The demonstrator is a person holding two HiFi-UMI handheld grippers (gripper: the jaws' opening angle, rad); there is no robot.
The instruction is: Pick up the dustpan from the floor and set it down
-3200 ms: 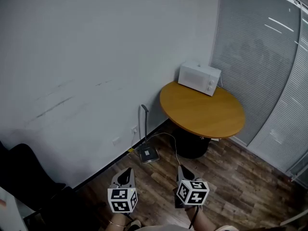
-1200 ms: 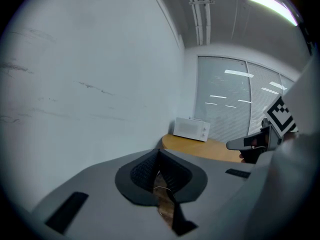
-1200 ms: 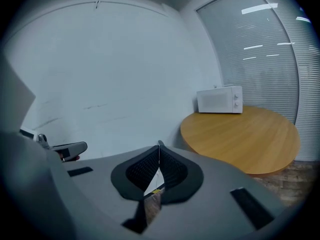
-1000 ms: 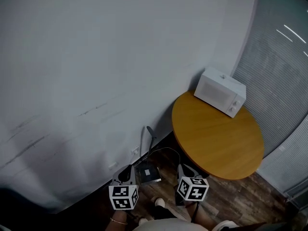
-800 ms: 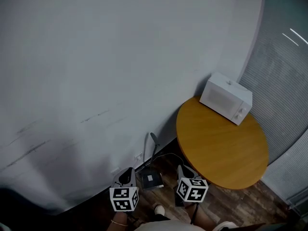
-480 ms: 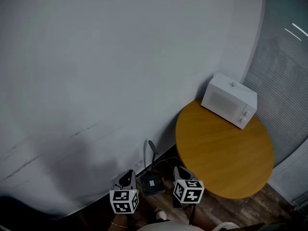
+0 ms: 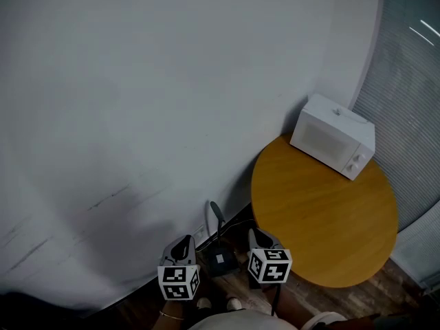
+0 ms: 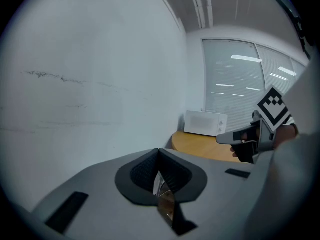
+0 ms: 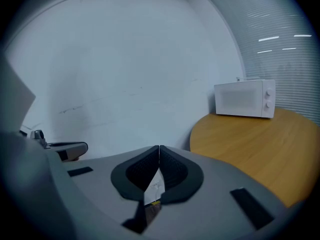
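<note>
The dustpan is a dark pan on the floor at the foot of the wall, its long handle rising upright. In the head view it stands between my two grippers, slightly ahead of them. My left gripper is to its left and my right gripper to its right, neither touching it. The left gripper has its pads pressed together with nothing in them. So does the right gripper. Neither gripper view shows the dustpan.
A round wooden table with a white microwave stands close on the right, beside my right gripper. The grey wall is straight ahead, with a socket and a cable near the dustpan. Window blinds fill the far right.
Both grippers and the view have moved toward the wall. The dustpan, earlier ahead of them, now sits between the two grippers. The jaws stay shut.
</note>
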